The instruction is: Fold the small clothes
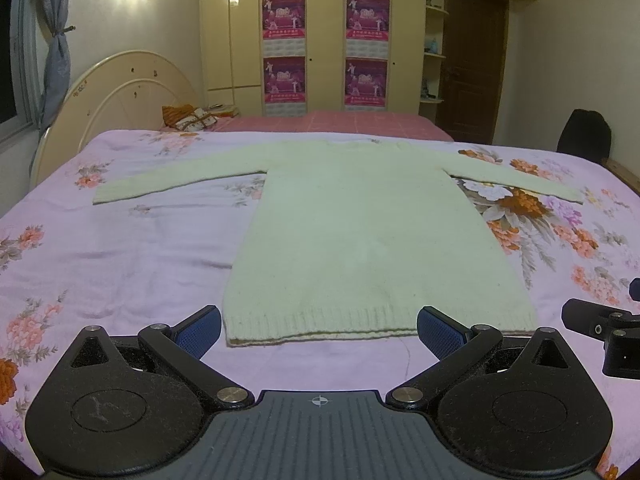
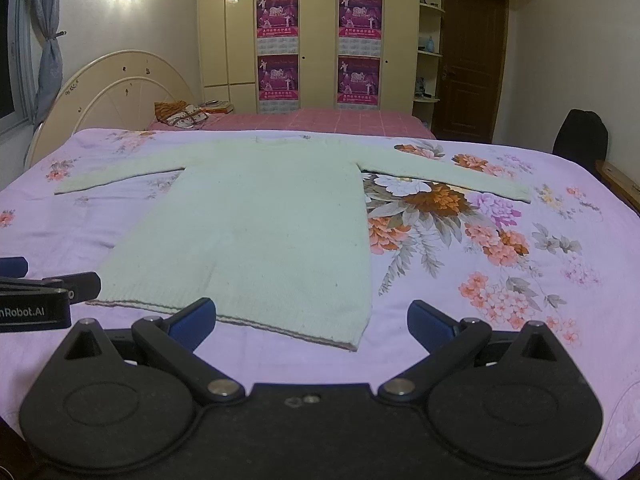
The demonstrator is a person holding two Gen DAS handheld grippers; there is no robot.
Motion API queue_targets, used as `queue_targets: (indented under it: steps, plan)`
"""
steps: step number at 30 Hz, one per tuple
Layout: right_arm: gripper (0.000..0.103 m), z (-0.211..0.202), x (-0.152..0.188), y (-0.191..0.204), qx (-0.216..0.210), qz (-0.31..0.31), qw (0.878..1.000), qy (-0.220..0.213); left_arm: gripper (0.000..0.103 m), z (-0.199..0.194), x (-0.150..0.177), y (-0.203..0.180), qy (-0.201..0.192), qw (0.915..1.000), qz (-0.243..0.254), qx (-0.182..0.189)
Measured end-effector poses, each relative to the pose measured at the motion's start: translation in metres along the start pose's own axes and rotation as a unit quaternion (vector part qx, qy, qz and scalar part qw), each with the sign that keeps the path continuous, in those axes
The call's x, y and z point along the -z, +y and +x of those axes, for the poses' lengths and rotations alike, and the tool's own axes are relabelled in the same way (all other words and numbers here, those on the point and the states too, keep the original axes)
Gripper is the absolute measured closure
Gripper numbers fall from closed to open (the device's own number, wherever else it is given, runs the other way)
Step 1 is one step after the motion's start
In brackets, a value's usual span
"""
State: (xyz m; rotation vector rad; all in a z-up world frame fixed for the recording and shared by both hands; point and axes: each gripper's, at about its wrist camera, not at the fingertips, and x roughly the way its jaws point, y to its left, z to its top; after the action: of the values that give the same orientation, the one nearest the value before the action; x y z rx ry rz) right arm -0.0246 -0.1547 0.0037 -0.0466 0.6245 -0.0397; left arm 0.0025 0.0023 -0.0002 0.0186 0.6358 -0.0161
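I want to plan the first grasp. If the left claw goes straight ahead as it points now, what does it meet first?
Most likely the ribbed bottom hem of the pale sweater, which lies flat on the flowered bedspread between the open fingers of the left claw. How high the claw is above the bed is unclear.

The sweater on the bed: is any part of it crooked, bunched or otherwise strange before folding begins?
Nothing stands out. The pale sweater lies flat on the floral bedspread, both sleeves spread out to the sides and the ribbed hem straight. The left gripper and the right gripper are both open, near the hem, holding nothing.
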Motion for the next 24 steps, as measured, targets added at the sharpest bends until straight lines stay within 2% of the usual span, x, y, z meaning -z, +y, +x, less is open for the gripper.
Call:
queue_targets:
  steps: [24]
  plan:
    - [0.001, 0.0012, -0.0056, 0.009, 0.002, -0.004, 1.0, -0.001, 0.0, 0.0056, -0.0006, 0.006, 0.003, 1.0, -0.002, -0.001]
